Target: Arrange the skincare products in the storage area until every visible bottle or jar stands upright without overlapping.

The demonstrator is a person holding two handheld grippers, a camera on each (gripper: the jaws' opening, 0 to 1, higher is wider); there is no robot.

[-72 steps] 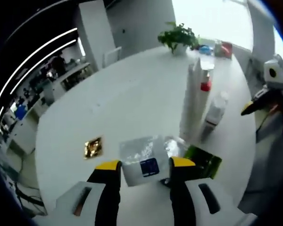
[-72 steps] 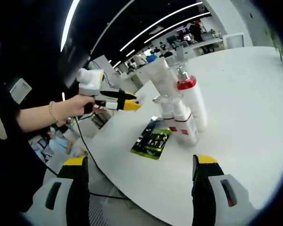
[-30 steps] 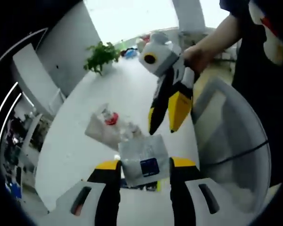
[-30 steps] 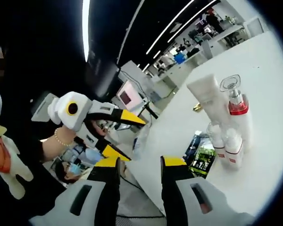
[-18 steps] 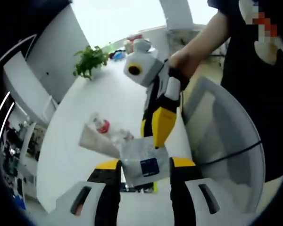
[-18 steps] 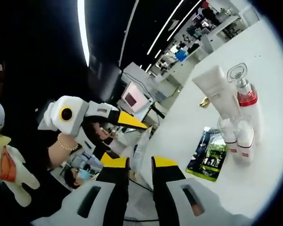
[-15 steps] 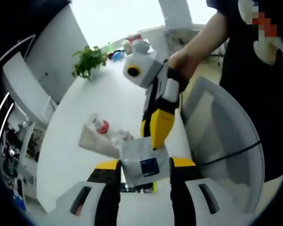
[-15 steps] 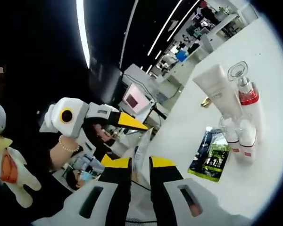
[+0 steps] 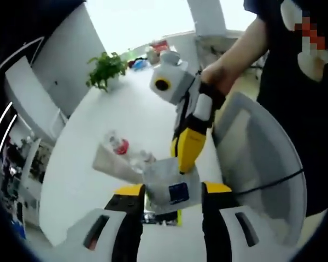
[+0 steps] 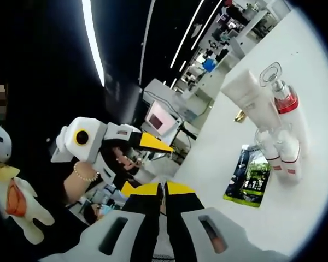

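1. The clear sachet [image 9: 169,185] is sitting at lower centre of the left gripper view, up off the table, with its flat face toward that camera and its blue label low on it.
2. The left gripper [image 9: 174,192] is opening a little wider than the sachet, its yellow tips flanking the sachet's two sides; whether they are gripping it I cannot tell.
3. The right gripper [image 9: 188,148] is reaching down from the upper right of that view, its tip meeting the sachet's top edge; in the right gripper view its jaws are pressing together on a thin pale edge at bottom centre, so it is probably the one carrying the sachet.
4. The standing bottles [image 10: 281,139] and green packet [image 10: 251,176] are waiting on the white table [image 10: 311,76], at right.
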